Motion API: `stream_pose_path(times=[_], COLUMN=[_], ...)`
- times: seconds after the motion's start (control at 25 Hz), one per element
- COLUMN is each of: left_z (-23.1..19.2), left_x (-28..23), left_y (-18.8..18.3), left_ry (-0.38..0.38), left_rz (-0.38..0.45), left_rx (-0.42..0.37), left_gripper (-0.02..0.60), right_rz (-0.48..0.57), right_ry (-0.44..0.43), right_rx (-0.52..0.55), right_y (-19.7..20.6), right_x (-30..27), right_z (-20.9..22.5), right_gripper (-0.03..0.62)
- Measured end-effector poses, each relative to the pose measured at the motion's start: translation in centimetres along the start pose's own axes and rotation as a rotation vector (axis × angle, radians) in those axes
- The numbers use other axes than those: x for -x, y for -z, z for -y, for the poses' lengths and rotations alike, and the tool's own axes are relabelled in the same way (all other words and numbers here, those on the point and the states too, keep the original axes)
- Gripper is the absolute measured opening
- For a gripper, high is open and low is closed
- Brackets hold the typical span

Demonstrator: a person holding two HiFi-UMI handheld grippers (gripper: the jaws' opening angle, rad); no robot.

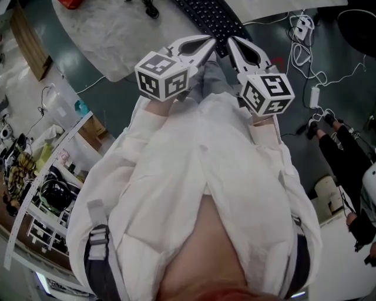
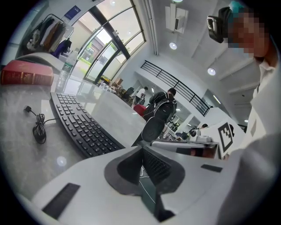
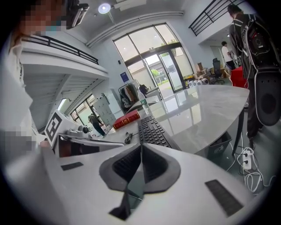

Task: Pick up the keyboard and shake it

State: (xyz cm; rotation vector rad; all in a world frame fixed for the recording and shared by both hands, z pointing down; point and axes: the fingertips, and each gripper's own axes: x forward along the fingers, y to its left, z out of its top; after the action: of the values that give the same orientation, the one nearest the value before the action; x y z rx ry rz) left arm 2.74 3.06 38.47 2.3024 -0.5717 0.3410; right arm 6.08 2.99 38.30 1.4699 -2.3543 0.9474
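Keyboard [image 1: 211, 17], black, lies flat on white table [image 1: 129, 35], w/ its near end at table edge. L gripper [image 1: 210, 41] and R gripper [image 1: 232, 41] sit side by side just short of keyboard's near end, tips angled toward it; contact w/ keyboard cannot be told. L jaws: together, nothing between. R jaws: together, nothing between. Neither clamps keyboard. Coiled black cable [image 2: 39, 129] lies on table beside keyboard's long side. Red book [image 2: 26, 74] lies beyond keyboard's far end; clear bottle [image 2: 65, 72] stands near book. White floor cables [image 1: 302, 56] lie off keyboard's opposite side, below table level.
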Motion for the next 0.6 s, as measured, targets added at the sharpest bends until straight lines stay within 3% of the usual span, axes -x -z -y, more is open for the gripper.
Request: stream_pose_path(times=[0.6], left_z=[-1.6], left_x=[-2.0], left_y=[2.7], left_ry=[0.015], left_rz=[-0.077], left_rx=[0.036], left_gripper=[0.012], right_rz=[-0.057], right_ry=[0.032], right_rx=[-0.122], right_y=[3.7], right_x=[-0.6], right_z=[2.6], right_gripper=[0.031])
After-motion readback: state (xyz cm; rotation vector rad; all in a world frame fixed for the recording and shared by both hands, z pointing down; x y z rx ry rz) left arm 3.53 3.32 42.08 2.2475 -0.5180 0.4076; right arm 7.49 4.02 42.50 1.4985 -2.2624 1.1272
